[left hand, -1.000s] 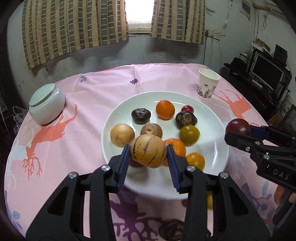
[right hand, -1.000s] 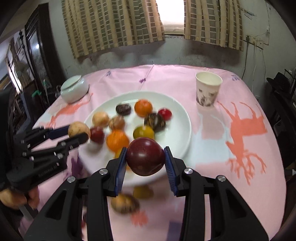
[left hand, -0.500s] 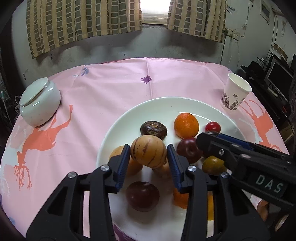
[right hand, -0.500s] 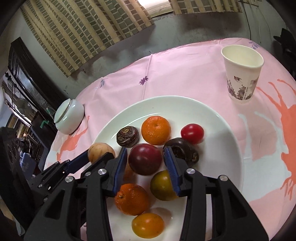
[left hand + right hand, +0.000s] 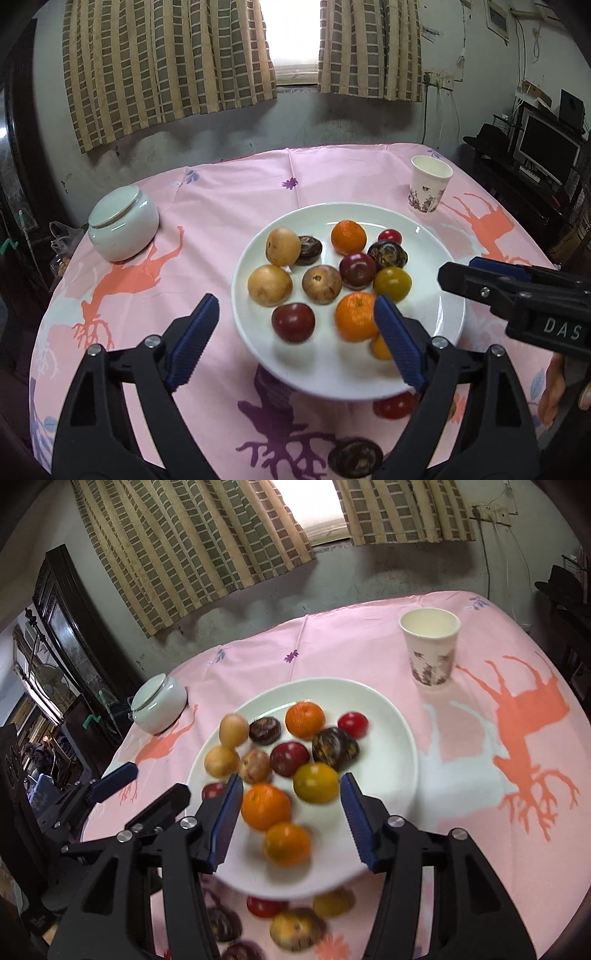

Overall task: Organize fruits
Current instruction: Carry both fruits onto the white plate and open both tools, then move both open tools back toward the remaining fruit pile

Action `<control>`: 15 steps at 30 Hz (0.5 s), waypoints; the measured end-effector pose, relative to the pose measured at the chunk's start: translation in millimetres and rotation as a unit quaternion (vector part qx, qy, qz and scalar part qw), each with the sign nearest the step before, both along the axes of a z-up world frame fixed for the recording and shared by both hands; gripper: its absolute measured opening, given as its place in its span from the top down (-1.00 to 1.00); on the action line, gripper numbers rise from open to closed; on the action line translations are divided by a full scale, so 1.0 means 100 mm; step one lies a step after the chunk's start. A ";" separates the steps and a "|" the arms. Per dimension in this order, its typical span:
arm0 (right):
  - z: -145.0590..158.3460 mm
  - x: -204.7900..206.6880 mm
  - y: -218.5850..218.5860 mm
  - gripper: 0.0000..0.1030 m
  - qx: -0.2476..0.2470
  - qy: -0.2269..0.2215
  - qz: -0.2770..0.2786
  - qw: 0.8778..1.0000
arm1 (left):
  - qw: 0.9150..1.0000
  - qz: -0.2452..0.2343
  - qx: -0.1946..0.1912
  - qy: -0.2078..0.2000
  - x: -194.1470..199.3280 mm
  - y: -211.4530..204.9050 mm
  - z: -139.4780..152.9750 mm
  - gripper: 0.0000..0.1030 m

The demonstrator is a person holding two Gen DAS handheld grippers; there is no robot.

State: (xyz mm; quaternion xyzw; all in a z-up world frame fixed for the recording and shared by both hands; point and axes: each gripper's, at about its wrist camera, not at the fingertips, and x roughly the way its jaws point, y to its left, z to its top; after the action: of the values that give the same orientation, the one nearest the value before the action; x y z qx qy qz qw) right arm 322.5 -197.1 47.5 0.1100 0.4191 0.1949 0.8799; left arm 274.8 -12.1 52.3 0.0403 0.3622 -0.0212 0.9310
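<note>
A white plate (image 5: 436,258) (image 5: 391,738) on the pink tablecloth holds several fruits: oranges, dark plums, tan melons and a small red tomato. The striped tan melon (image 5: 282,246) lies at the plate's far left, the dark red plum (image 5: 357,270) (image 5: 289,758) in the middle. My left gripper (image 5: 291,339) is open and empty above the plate's near edge. My right gripper (image 5: 291,810) is open and empty over the near side of the plate; it also shows in the left wrist view (image 5: 476,275). Several loose fruits (image 5: 295,926) lie on the cloth in front of the plate.
A white lidded jar (image 5: 123,229) (image 5: 159,705) stands at the left. A paper cup (image 5: 430,188) (image 5: 430,646) stands at the back right. A wall with curtains is behind the table, a desk with a monitor (image 5: 546,151) to the right.
Both grippers have opened and drawn back. The striped melon now lies at the plate's far left and the dark red plum in the middle.
</note>
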 end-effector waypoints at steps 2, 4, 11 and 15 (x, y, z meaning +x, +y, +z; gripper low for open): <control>0.01 -0.21 -0.06 -0.25 -0.011 -0.003 0.003 1.000 | 1.000 -0.004 -0.001 -0.001 -0.22 0.04 -0.02 -0.81; 0.01 -0.42 -0.10 -0.29 -0.020 -0.016 0.006 1.000 | 1.000 -0.002 0.010 -0.004 -0.43 0.08 -0.07 -0.88; -0.17 -1.09 -0.08 -0.29 -0.082 -0.037 0.050 0.995 | 1.000 0.001 0.022 0.022 -0.95 0.23 -0.40 -0.90; -0.29 -1.28 -0.04 -0.29 -0.085 -0.040 0.066 0.993 | 0.999 0.005 0.008 0.045 -1.01 0.30 -0.53 -0.90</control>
State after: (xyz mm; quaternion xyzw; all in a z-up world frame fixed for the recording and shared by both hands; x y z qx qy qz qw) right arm 194.2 -201.1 18.1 -0.0009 0.4052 0.2205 0.8873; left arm 173.4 17.5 -1.2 0.0451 0.4038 -0.0153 0.9136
